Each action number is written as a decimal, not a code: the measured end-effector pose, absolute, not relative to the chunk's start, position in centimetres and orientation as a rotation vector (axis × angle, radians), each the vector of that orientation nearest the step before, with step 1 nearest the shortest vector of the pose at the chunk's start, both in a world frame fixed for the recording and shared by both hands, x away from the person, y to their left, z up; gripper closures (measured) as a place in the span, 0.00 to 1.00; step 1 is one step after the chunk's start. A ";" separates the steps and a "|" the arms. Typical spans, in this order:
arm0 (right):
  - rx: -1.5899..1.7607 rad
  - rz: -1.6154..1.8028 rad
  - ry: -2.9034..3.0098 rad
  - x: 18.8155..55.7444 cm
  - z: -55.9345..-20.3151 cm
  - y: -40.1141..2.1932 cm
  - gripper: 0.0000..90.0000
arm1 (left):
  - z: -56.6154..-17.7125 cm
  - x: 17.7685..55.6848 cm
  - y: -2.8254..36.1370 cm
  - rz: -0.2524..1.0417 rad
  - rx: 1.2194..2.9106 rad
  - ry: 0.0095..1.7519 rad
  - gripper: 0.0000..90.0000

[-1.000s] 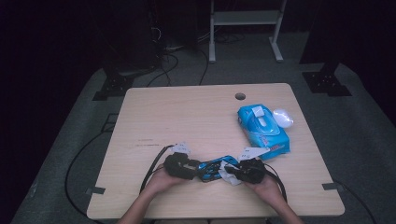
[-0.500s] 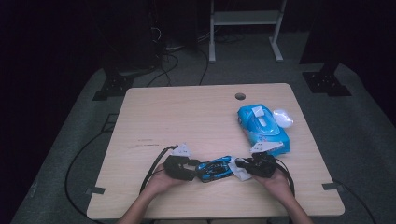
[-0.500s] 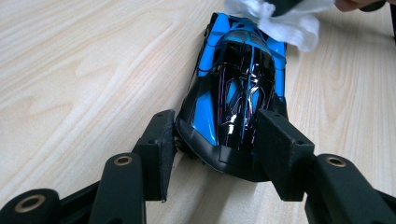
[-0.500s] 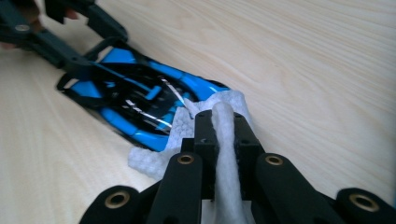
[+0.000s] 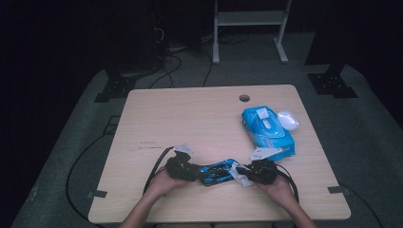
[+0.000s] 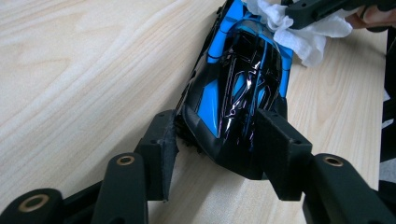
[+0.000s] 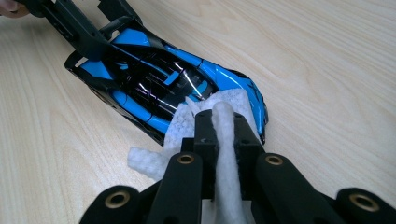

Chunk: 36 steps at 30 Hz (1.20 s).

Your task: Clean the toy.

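Observation:
A blue and black toy car (image 5: 216, 172) lies on the wooden table (image 5: 190, 123) near its front edge, between my two grippers. My left gripper (image 5: 196, 170) holds the car's left end. In the left gripper view its jaws (image 6: 219, 140) have just been closing and press both sides of the car (image 6: 243, 84). My right gripper (image 5: 240, 172) is shut on a white wipe (image 7: 187, 126). Its pinched fold rests on the car's other end (image 7: 154, 79), in front of the gripper (image 7: 223, 126). The wipe (image 6: 299, 35) also shows past the car in the left gripper view.
A blue pack of wipes (image 5: 266, 128) lies at the right of the table, a white oval object (image 5: 287, 119) beside it. A cable hole (image 5: 244, 98) sits near the far edge. Cables trail from both grippers over the front of the table.
The right gripper with the wipe has shifted slightly to the right along the car. The left gripper and the car have stayed in place.

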State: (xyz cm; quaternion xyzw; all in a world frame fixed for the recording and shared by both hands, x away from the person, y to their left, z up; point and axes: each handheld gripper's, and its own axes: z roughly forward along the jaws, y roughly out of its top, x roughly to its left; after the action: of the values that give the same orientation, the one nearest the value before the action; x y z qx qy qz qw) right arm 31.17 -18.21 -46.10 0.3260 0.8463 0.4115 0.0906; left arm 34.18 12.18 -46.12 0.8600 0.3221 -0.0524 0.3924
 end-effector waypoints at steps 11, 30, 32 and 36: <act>0.966 1.236 2.488 32.0 -45.4 -18.8 0.93 | -46.1 32.6 12.1 0.060 2.184 0.705 0.56; 1.117 1.336 2.623 34.4 -46.4 -19.8 0.70 | -46.2 31.2 12.0 0.204 2.172 0.599 0.56; 1.117 1.344 2.636 34.5 -46.5 -19.8 0.70 | -46.2 31.2 12.1 0.198 2.169 0.601 0.56; 1.100 1.317 2.620 33.9 -46.0 -19.8 0.74 | -46.3 31.1 12.1 0.201 2.165 0.604 0.56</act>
State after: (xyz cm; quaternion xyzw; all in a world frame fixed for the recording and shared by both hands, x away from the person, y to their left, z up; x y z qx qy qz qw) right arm 33.89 -19.77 -45.99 0.3511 0.8366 0.4204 0.0049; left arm 31.08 12.11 -46.30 0.8670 0.2419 0.0805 0.4281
